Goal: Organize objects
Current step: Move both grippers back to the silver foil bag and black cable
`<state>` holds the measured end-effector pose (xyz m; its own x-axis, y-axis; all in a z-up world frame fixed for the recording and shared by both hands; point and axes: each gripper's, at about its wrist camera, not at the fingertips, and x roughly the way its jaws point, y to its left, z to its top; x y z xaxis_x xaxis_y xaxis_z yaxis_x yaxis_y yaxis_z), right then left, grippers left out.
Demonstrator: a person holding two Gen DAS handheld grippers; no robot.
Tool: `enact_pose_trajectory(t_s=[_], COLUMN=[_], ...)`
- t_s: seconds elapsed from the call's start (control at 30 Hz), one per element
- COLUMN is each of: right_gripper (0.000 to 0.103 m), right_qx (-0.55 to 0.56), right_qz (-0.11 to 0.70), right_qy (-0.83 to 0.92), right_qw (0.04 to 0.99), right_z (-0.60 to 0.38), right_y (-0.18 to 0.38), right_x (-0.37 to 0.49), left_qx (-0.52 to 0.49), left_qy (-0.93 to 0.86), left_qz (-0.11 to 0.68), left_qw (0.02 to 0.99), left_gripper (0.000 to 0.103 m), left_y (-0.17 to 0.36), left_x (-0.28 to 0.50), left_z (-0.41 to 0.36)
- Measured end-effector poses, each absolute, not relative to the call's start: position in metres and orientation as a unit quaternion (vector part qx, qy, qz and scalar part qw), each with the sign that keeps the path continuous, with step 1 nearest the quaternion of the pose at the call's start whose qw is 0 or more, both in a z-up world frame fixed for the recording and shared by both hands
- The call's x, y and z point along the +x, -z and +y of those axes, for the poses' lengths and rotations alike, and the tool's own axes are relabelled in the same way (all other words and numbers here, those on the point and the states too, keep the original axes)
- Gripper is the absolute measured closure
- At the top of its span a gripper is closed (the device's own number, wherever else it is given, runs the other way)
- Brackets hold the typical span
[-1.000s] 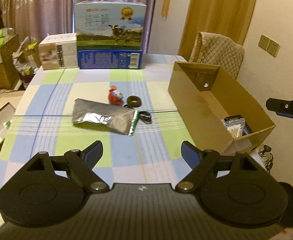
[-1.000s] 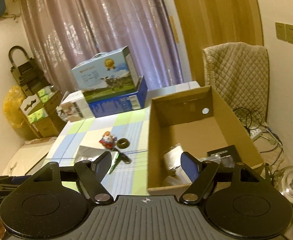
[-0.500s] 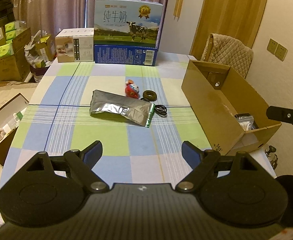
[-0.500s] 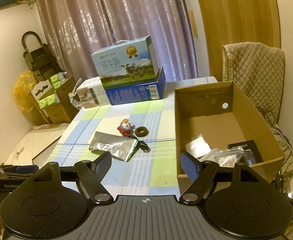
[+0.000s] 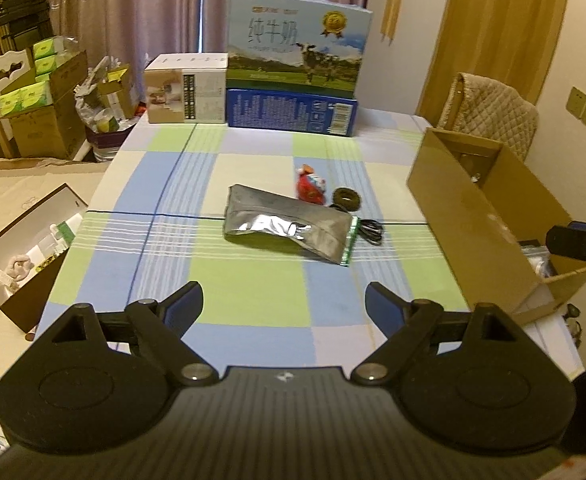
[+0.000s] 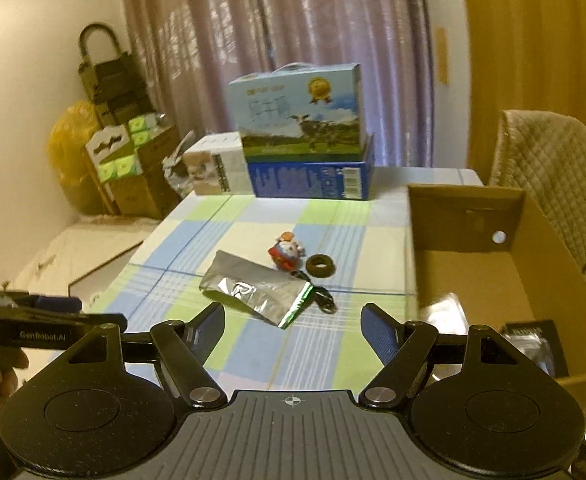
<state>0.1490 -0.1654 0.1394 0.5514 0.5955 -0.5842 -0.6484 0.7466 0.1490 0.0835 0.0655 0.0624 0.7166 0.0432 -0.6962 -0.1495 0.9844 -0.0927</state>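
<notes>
A silver foil pouch (image 5: 289, 227) (image 6: 255, 288) lies mid-table on the checked cloth. Behind it sit a small red toy figure (image 5: 309, 186) (image 6: 286, 253), a dark ring (image 5: 345, 199) (image 6: 320, 265) and a coiled black cable (image 5: 369, 232) (image 6: 323, 298). An open cardboard box (image 5: 469, 216) (image 6: 473, 264) stands at the table's right edge with packets inside. My left gripper (image 5: 283, 300) hangs over the near table edge, its jaws opening with nothing between them. My right gripper (image 6: 293, 318) is open and empty, short of the pouch.
Milk cartons (image 5: 297, 56) and a white box (image 5: 187, 88) line the table's far edge. A padded chair (image 5: 493, 116) stands behind the cardboard box. An open dark box (image 5: 29, 248) lies on the floor at left, with stacked cartons (image 5: 41, 112) beyond.
Both grippers have pulled back from the table, so the pouch and small items look farther off. The right view swung left, from over the cardboard box toward the table's middle.
</notes>
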Motion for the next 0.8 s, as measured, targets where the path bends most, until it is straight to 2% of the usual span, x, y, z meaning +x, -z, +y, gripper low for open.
enact_pose_trajectory(t_s=[0.13,0.2,0.4,0.8], right_gripper=[0.031,0.038,0.052,0.065], right_qx=[-0.067,-0.079,-0.114,-0.184], right_qz=[0.314,0.32,0.335,0.349], right_qy=[-0.359,-0.361,-0.363,-0.343], right_qw=[0.876,0.872,0.862,0.852], right_z=[-0.143,-0.131,-0.099,-0.058], right_y=[-0.12,-0.108,-0.068,0.007], right_x=[0.159,0.168,0.201,0.267], left_qx=[-0.073,-0.077,-0.084,-0.068], left_qy=[-0.059,-0.061,-0.066,-0.05], left_qz=[0.378,0.38,0.389,0.411], left_qw=[0.921,0.92,0.915,0.908], left_gripper=[0.017,0.016,0.016,0.016], left_y=[-0.052,-0.047,-0.024,0.029], left_x=[0.096,0.105,0.137,0.204], left_z=[0.079,0.086,0.103,0.118])
